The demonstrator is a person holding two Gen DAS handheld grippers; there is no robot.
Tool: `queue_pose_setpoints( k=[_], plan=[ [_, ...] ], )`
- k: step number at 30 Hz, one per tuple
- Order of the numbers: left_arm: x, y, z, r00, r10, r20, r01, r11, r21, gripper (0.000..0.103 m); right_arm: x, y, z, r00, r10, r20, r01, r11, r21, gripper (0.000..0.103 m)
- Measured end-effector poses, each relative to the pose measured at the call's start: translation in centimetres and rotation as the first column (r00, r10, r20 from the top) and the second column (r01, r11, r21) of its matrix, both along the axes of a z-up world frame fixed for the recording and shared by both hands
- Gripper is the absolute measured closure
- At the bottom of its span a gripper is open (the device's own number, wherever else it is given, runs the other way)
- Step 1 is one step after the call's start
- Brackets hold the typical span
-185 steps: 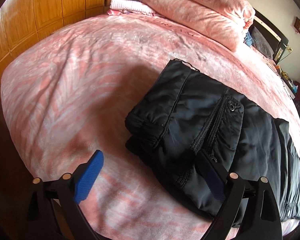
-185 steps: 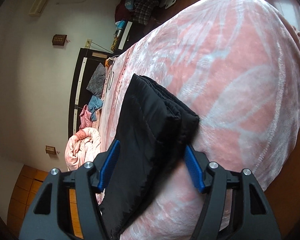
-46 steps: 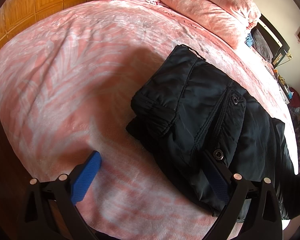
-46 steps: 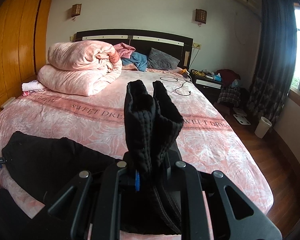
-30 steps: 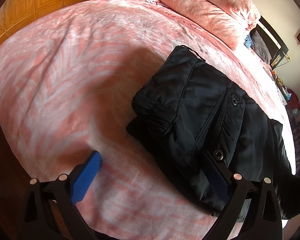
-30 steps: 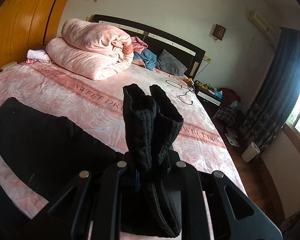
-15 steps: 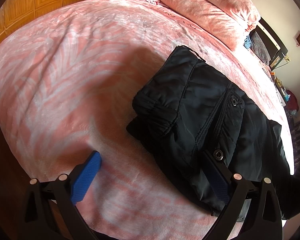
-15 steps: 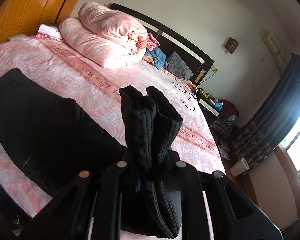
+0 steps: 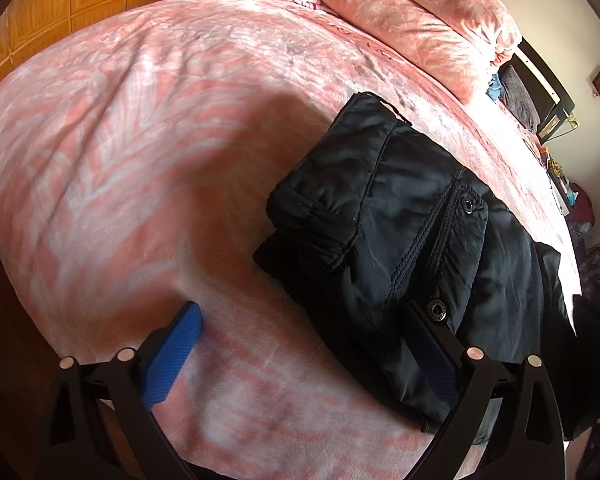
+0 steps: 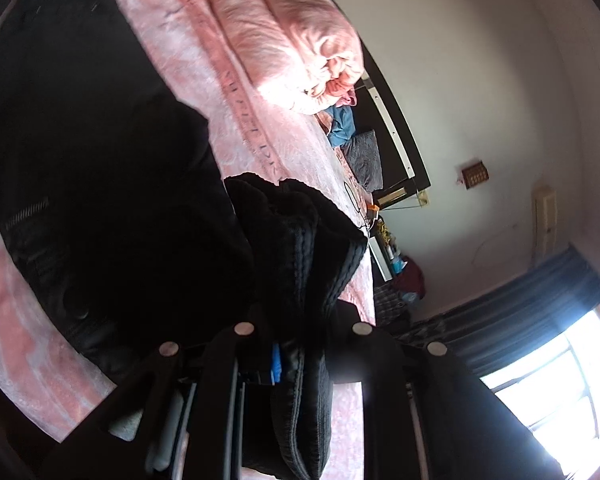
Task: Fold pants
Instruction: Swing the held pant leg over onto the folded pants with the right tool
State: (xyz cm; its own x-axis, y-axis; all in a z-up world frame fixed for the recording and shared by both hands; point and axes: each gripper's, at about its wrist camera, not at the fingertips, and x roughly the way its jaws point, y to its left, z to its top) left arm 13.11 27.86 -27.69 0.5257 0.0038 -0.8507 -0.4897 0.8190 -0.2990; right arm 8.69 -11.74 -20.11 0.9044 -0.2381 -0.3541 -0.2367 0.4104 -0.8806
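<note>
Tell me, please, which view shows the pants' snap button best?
The left wrist view: the snap button sits sharp and lit on the pants. The right wrist view shows only dark fabric, no button discernible.

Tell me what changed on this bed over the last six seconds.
The right gripper, open around the leg end of the black padded pants six seconds ago, has shut on it, lifted it off the pink bedspread and swung it toward the waist. The left gripper stayed open at the waistband, which has not moved.
</note>
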Motion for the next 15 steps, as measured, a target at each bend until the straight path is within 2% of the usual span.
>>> queue_pose_setpoints(
  k=[4,8,10,12,13,14,15],
  plan=[
    [-0.1,0.0,0.0,1.000,0.002,0.005,-0.001,1.000,-0.008,0.004,-0.4,0.9,-2.7,0.999,0.037,-0.014,-0.039,0.992,-0.119,0.089],
    [-0.2,0.1,0.0,1.000,0.002,0.009,-0.002,1.000,-0.017,0.004,-0.7,1.4,-4.9,0.997,0.061,-0.042,-0.068,0.979,-0.191,0.089],
    [-0.2,0.1,0.0,1.000,0.002,0.012,-0.002,1.000,-0.021,0.004,-0.8,1.6,-5.7,0.995,0.065,-0.070,-0.078,0.977,-0.201,0.088],
    [-0.2,0.2,0.0,1.000,0.002,0.012,-0.002,1.000,-0.023,0.004,-1.0,1.7,-6.1,0.991,0.068,-0.111,-0.088,0.979,-0.184,0.083],
    [-0.2,0.2,0.0,1.000,0.002,0.013,-0.002,1.000,-0.024,0.004,-1.2,1.8,-6.1,0.986,0.082,-0.144,-0.105,0.981,-0.161,0.071],
    [-0.2,0.2,0.0,1.000,0.002,0.013,-0.002,1.000,-0.025,0.004,-1.5,2.0,-5.9,0.981,0.097,-0.169,-0.121,0.983,-0.136,0.047],
    [-0.2,0.2,0.0,1.000,0.003,0.013,-0.002,1.000,-0.024,0.004,-2.0,2.2,-5.6,0.975,0.112,-0.193,-0.133,0.986,-0.102,0.038]
  ],
)
